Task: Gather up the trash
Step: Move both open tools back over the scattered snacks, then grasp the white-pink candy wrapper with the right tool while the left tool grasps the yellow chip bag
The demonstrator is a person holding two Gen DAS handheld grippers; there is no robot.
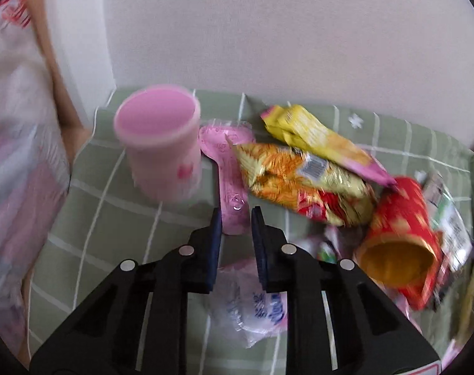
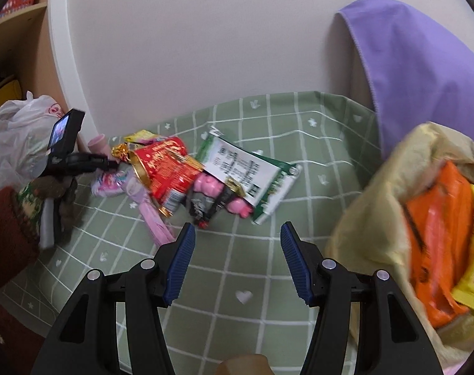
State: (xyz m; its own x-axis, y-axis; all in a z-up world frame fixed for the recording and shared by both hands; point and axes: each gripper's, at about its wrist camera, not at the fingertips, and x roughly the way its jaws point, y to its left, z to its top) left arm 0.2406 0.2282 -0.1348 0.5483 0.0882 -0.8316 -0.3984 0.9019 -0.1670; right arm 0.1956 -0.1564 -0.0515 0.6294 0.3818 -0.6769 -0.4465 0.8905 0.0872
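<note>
Left gripper (image 1: 236, 210), jaws narrowed but pinching nothing, should straddle the flat pink plastic-wrapped spoon (image 1: 229, 168) squarely before clamping; right gripper (image 2: 237, 234) stands spread, empty.

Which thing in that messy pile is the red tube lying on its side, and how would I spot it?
Start at the green checked tablecloth, then the litter heap along the wall. The red cardboard tube with gold print lies at the heap's right end, beside the gold-and-orange foil wrapper. Only it is round and hollow, showing a yellow-orange inside.
</note>
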